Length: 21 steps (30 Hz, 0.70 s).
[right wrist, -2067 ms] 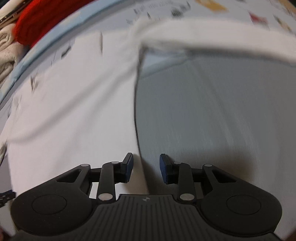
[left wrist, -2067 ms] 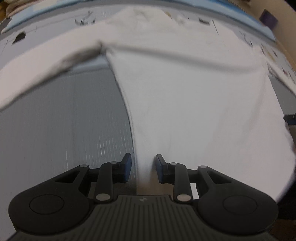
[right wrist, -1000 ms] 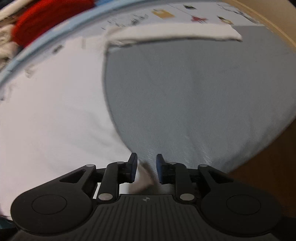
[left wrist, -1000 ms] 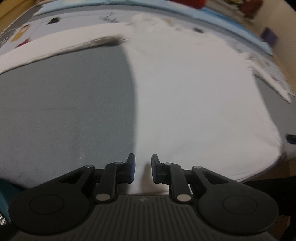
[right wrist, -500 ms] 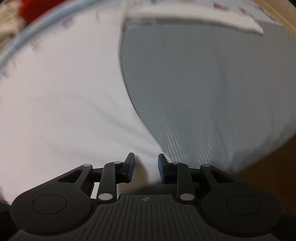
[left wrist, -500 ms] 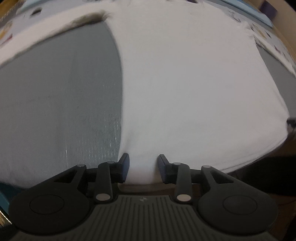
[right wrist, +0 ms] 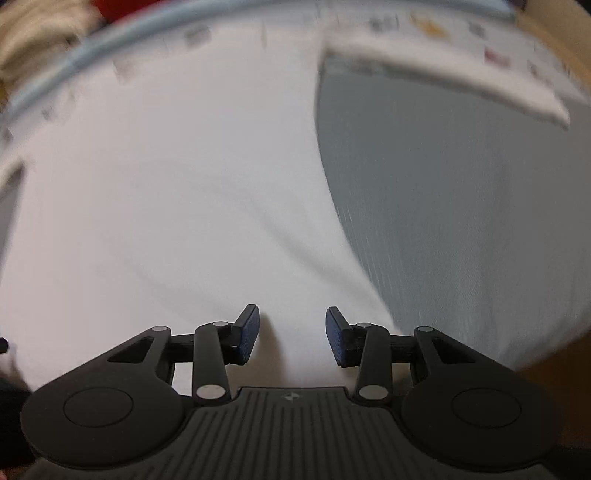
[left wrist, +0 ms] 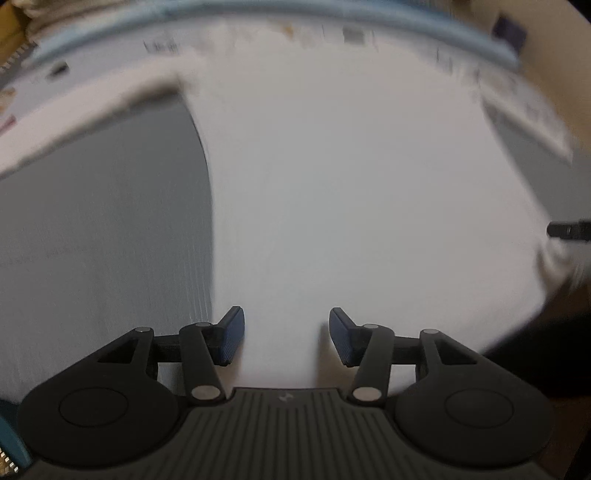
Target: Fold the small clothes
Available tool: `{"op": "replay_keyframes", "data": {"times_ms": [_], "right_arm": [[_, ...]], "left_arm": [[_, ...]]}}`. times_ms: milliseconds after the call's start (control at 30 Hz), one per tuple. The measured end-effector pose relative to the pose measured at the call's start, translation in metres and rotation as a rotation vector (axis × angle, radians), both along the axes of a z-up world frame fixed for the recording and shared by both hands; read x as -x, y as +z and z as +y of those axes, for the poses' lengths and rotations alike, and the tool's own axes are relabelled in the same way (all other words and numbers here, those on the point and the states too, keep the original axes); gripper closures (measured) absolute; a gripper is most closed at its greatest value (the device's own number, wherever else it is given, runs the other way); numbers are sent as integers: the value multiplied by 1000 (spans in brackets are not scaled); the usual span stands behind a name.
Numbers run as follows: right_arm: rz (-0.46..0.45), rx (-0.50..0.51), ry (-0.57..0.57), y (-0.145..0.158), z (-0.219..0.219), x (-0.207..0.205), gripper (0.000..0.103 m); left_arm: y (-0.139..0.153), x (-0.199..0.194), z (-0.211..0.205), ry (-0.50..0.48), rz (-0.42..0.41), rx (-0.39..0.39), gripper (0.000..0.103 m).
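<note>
Since a second ago, both sets of jaws are being parted: the left gripper [left wrist: 286,338] and the right gripper [right wrist: 291,338] have just been opening, and the hem corners of the white shirt [left wrist: 351,192] that were being pinched are now being let go. Cloth is being seen between each pair of blue pads, but it is not being pressed by them; both grippers are standing about half open, holding nothing. The shirt is being left spread flat, back-to-front across the grey mat [left wrist: 99,236], with one sleeve [left wrist: 85,110] stretched out to the left gripper's side and the other sleeve [right wrist: 443,81] to the right gripper's side. Trouble is likely being risked at the near edge: the hem appears to be lying close to the mat's front border, so if the pads are being dragged away while still brushing the fabric, the hem could be pulled askew or slid off, and the flat lay spoiled before any fold is begun. Beyond the mat, a pale printed sheet with a blue border [left wrist: 332,14] is being glimpsed, blurred, with something red [right wrist: 110,5] at the far edge.
</note>
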State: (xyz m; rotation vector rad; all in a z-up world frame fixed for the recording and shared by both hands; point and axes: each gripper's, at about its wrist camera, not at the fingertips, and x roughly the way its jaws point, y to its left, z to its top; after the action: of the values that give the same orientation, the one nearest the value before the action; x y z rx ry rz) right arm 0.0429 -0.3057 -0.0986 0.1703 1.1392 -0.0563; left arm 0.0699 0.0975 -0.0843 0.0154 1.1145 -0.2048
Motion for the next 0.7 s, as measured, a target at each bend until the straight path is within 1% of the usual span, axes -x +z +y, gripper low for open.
{"op": "replay_keyframes", "data": {"times_ms": [33,67,167,200,233,267,300,367,433,467,533,567,633,700], "right_arm": [[-53,-5,-3,8,2,0,62],[-118,-12,-5,18,4,0,62],[-270,-4,7,41,8,6,61],[-312,0,15,46,7,2,61],[-361,2,20,52,11,3,61],[-401,1,19,57,7,7,60],[-432,-2,15,64,5,6,60],[-493,-8,10,72,9,4,60],[-522,-7,13,74,9,2,60],[-528,4,14,76,10,5,60],[-528,36,13,73,12,4,60],[-518,38,14,71,12,2,60],[-499,39,13,66,14,-2,60],[-477,52,8,63,14,-2,60]], "left_arm": [[8,4,2,26,-52,4,43],[18,1,0,66,-116,2,38],[39,10,2,157,-258,-13,27],[44,18,3,176,-294,-28,25],[49,13,0,191,-326,-53,25],[56,16,-2,207,-355,-86,25],[59,15,-2,221,-371,-100,25],[72,10,6,244,-383,-88,25],[87,0,10,251,-418,-81,25],[99,-9,11,252,-455,-91,24],[122,-19,18,251,-499,-92,24],[134,-36,19,243,-511,-85,25],[152,-55,20,230,-523,-82,26],[168,-77,18,212,-551,-98,27]]}}
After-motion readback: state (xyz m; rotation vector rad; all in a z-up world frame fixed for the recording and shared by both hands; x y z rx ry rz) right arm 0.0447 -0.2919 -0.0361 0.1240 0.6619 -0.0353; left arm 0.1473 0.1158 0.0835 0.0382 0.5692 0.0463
